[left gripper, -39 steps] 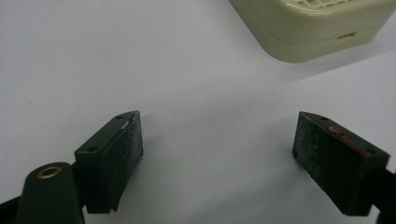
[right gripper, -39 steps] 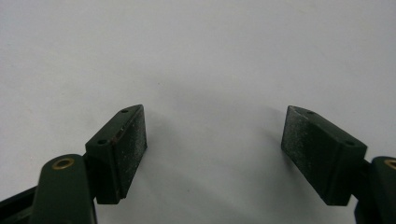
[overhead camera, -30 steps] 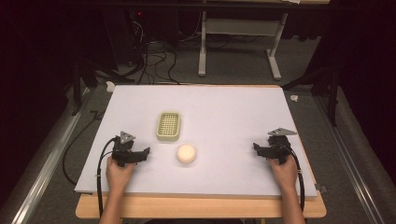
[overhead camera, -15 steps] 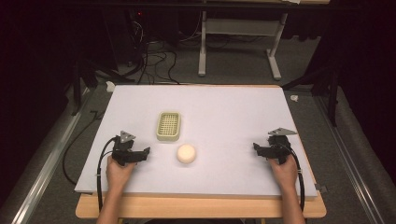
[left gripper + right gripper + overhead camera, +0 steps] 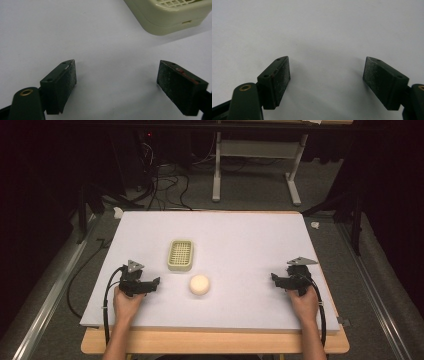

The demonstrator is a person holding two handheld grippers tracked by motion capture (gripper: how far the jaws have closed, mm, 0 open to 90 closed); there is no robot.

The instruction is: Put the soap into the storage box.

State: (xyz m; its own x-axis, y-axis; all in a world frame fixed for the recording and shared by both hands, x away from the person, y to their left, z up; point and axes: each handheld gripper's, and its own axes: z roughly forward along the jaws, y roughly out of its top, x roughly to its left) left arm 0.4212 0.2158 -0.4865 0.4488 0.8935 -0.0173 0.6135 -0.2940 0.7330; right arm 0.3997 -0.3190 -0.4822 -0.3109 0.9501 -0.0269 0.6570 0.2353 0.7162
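Observation:
A pale green slotted soap dish [image 5: 180,255] sits on the white table top [image 5: 235,240], left of centre. A round cream bar of soap [image 5: 199,284] lies just in front of it, to its right. My left gripper [image 5: 156,283] rests on the table left of the soap, open, jaws pointing right. Its own view shows the wide-open left gripper [image 5: 116,80] with nothing between the jaws and a corner of the soap dish [image 5: 170,15] at the top right. My right gripper [image 5: 274,278] rests near the right edge, open; in its own view the right gripper [image 5: 327,77] has bare white table between its jaws.
The white sheet lies on a wooden table [image 5: 215,342] whose front edge shows below the hands. Beyond the far edge are cables [image 5: 165,185] and a white desk frame [image 5: 255,170] on a grey carpet. Metal rails [image 5: 45,305] run along both sides.

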